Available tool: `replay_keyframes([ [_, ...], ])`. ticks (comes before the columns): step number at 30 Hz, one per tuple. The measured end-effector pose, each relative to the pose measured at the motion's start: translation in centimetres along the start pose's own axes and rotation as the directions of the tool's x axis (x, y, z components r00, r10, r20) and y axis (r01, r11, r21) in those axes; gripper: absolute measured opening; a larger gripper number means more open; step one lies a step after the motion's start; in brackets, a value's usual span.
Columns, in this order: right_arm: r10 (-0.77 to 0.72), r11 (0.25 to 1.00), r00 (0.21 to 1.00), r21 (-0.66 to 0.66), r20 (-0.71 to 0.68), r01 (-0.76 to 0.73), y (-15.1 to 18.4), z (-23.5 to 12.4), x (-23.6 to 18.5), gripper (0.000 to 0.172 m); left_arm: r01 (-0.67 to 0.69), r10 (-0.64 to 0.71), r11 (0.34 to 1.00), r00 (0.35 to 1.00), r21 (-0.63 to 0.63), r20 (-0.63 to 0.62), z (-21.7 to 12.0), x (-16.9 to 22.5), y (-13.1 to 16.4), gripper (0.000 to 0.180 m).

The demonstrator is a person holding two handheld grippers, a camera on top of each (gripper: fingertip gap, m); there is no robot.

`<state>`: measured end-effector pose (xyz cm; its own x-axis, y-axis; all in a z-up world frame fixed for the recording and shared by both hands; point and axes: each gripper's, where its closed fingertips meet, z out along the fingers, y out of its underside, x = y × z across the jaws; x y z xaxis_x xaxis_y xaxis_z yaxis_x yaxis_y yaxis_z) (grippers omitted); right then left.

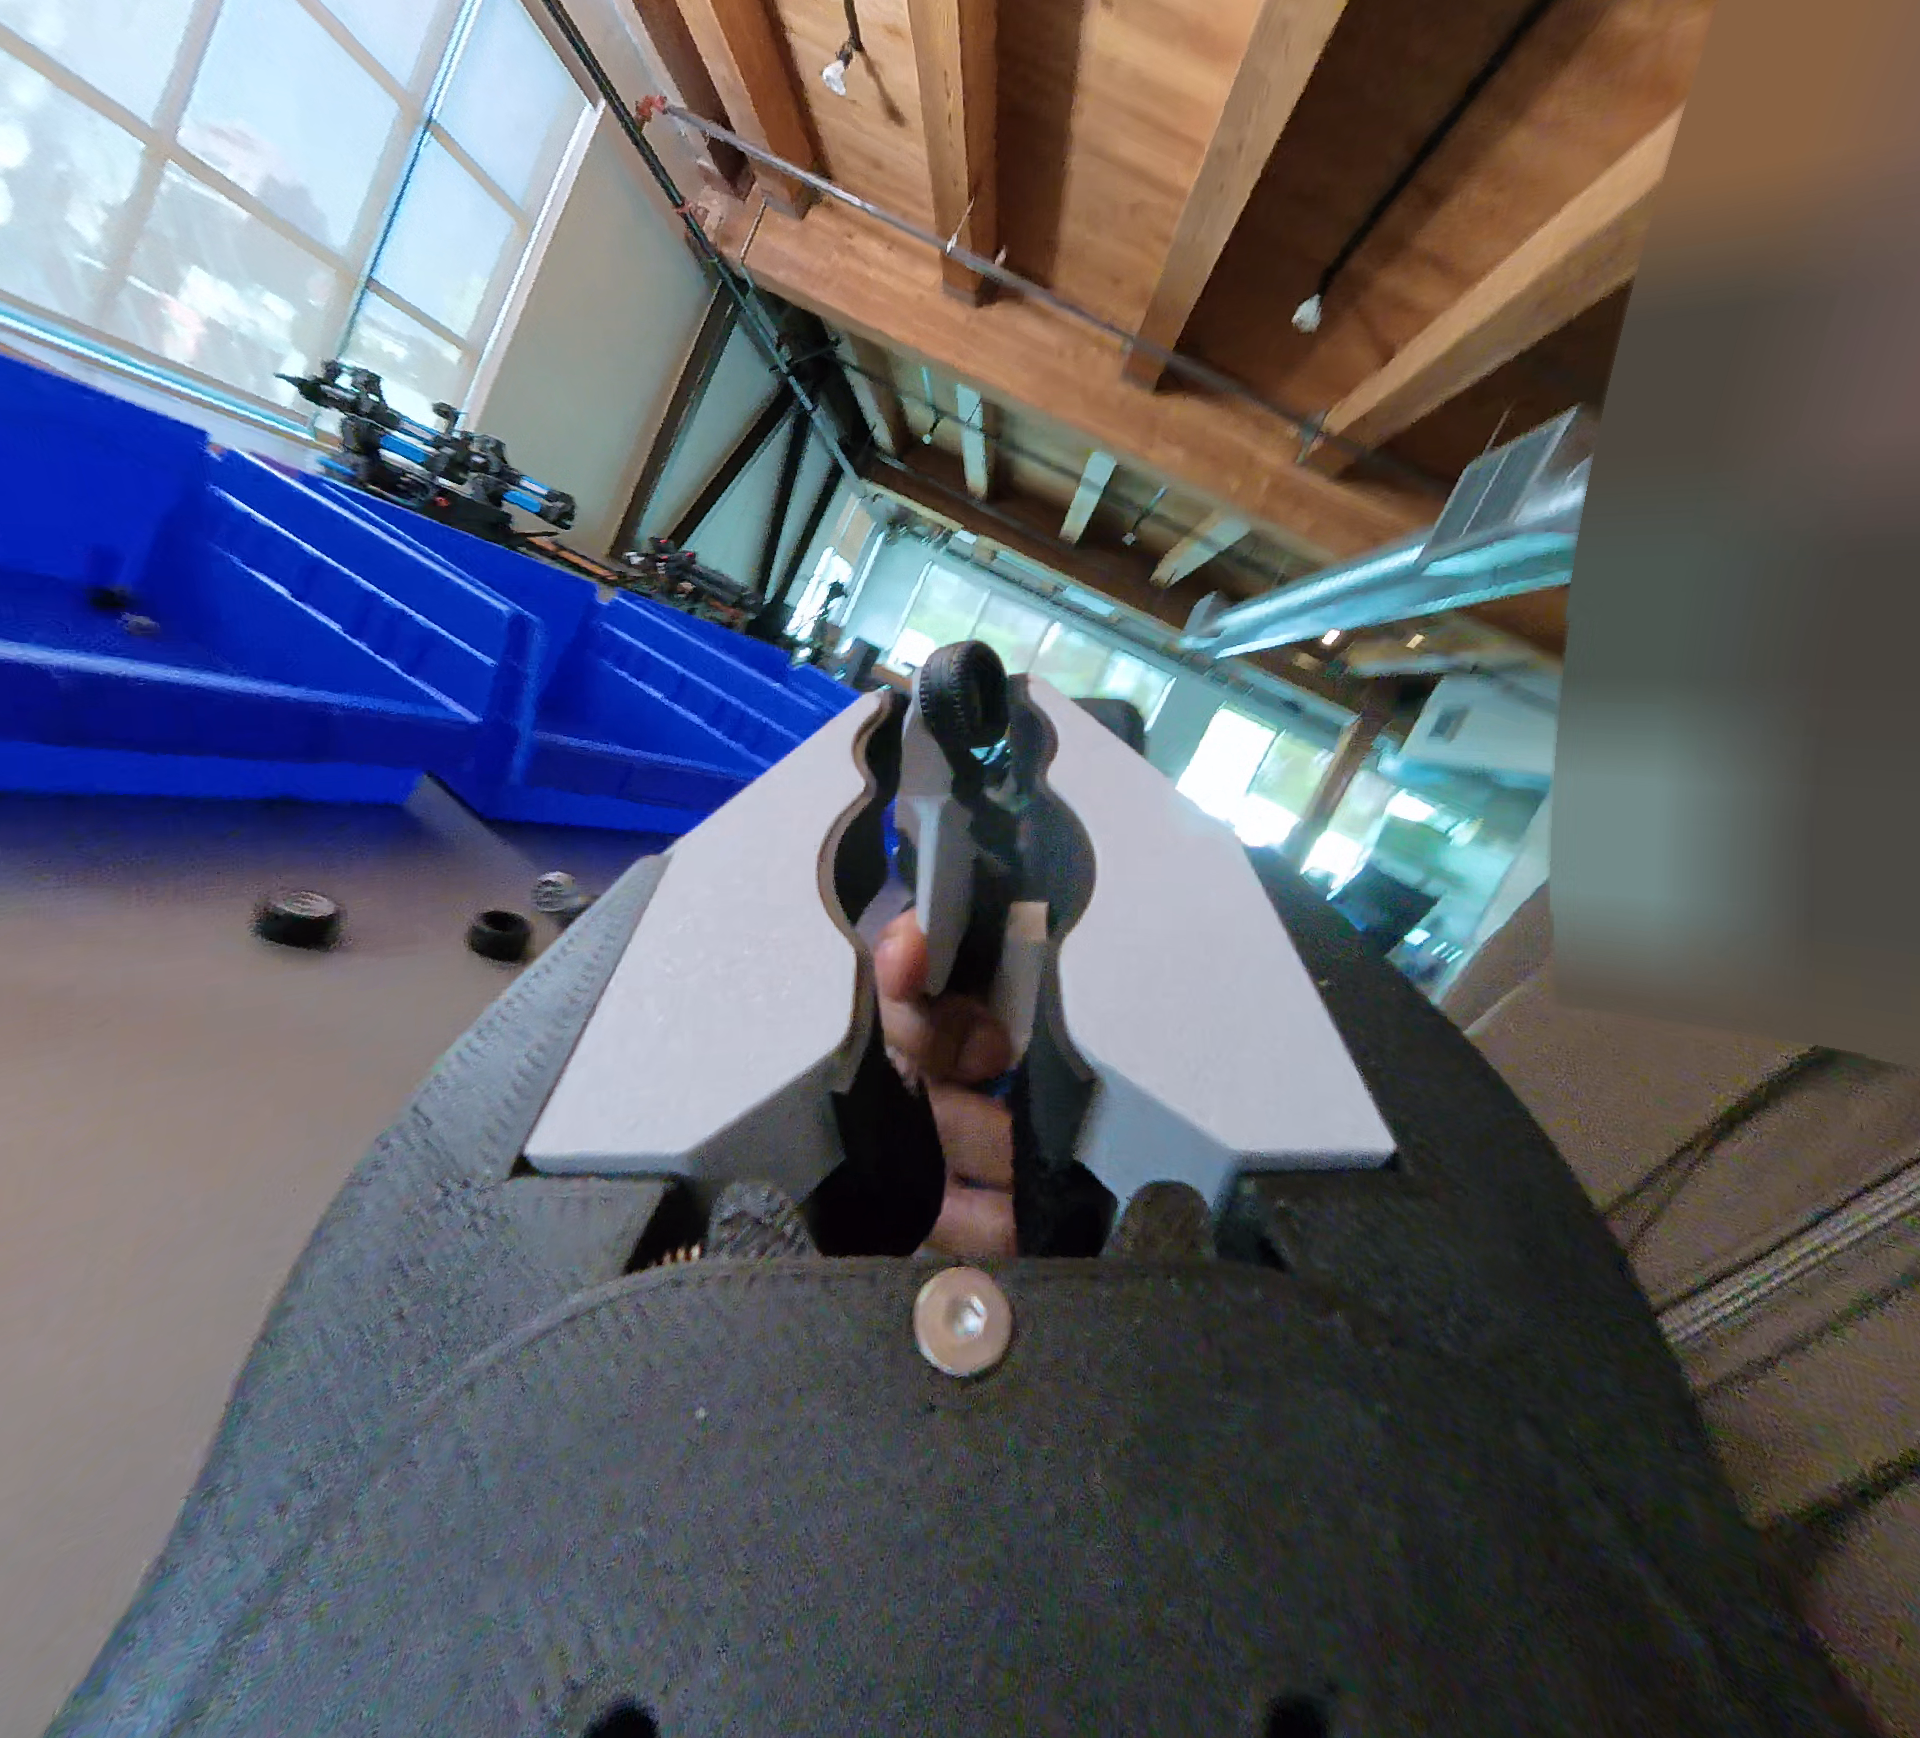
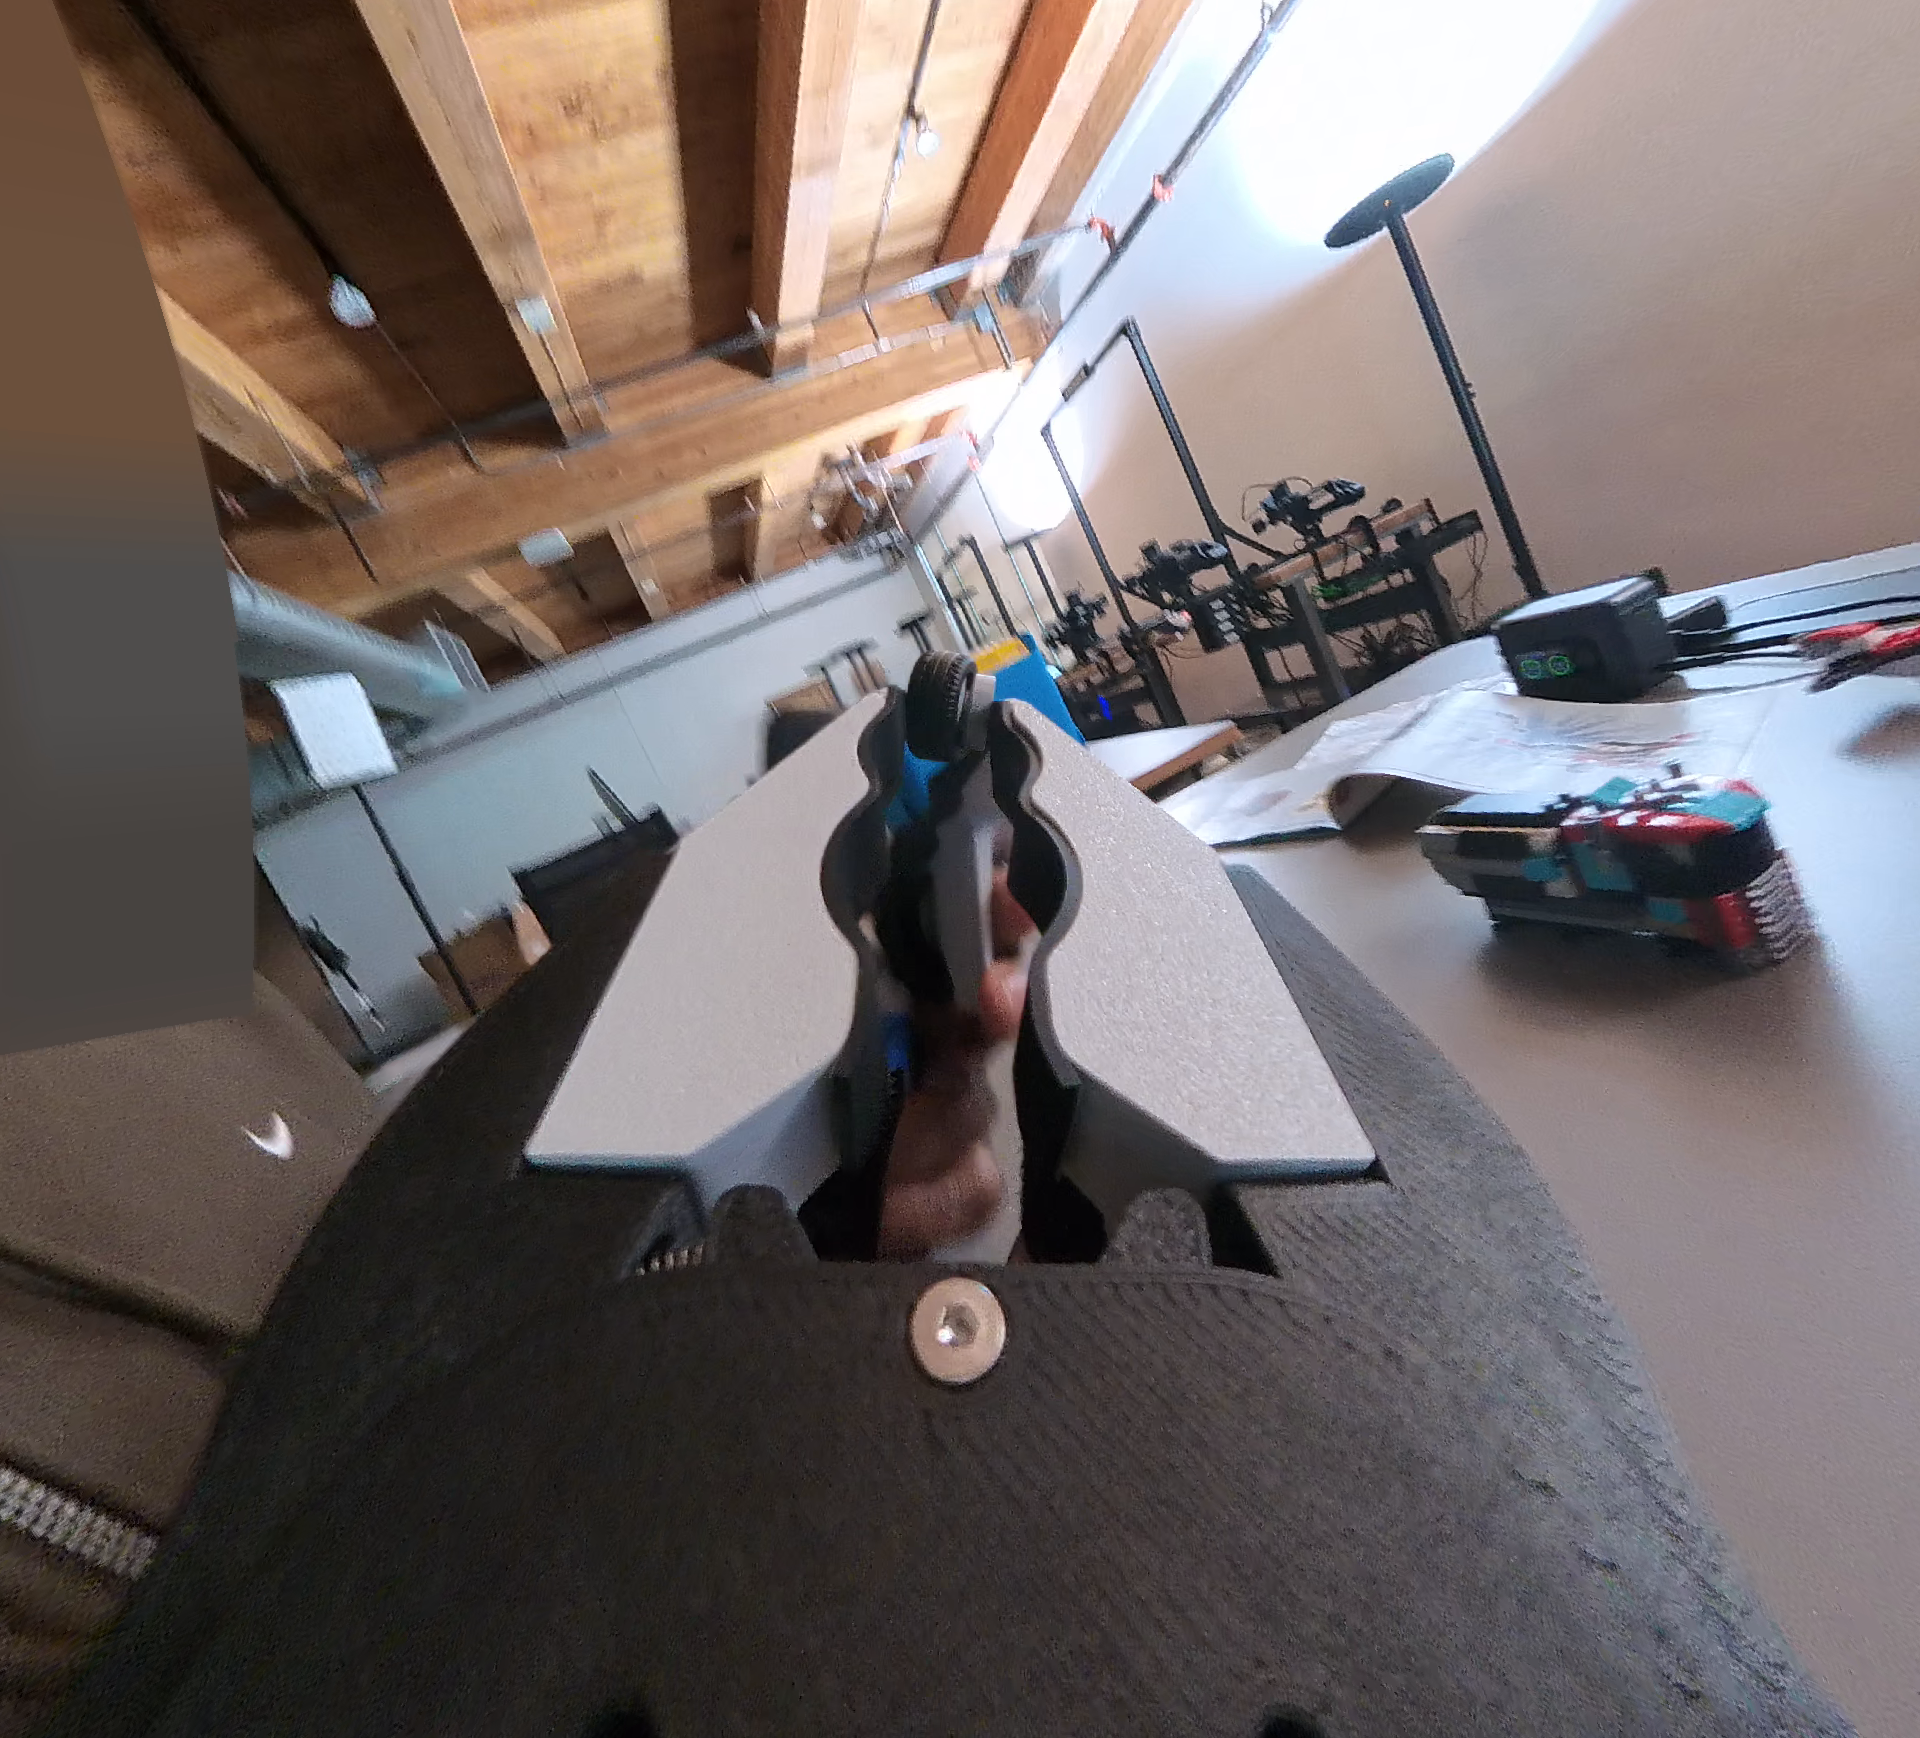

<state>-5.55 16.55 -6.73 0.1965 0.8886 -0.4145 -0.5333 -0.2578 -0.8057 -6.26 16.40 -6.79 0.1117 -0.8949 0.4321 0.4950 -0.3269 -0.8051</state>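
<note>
Both grippers are raised and point at each other, tip to tip. My right gripper (image 2: 943,720) is shut on a small black tyre with a grey rim (image 2: 940,689), which is pinched at its fingertips. The same tyre (image 1: 961,682) shows in the left wrist view, standing between the tips of my left gripper (image 1: 961,703). The left jaws stand apart around the tyre and around the right gripper's grey finger (image 1: 935,841) without pressing on it. A hand shows behind the fingers in both views.
Blue bins (image 1: 312,639) stand at the left on the table, with loose black tyres (image 1: 299,916) (image 1: 499,935) in front of them. A brick-built vehicle (image 2: 1621,867), an open booklet (image 2: 1455,748) and a black box (image 2: 1590,639) lie on the table at the right. Both grippers' tips are close together, under 4 cm apart.
</note>
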Motion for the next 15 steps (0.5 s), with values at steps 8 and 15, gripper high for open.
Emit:
replay_keyframes([
  [8,-0.024,0.988,0.997,-0.15,0.078,0.036,0.8,0.2,-1.6,0.015,-0.214,0.206,0.946,0.977,-0.243,-0.059,-0.8,1.1,-0.1,0.03],
  [15,0.003,0.972,0.986,-0.234,0.169,0.037,1.5,0.3,-3.2,0.015,-0.1,0.039,0.945,0.98,-0.312,-0.198,-1.1,2.7,0.5,0.017],
])
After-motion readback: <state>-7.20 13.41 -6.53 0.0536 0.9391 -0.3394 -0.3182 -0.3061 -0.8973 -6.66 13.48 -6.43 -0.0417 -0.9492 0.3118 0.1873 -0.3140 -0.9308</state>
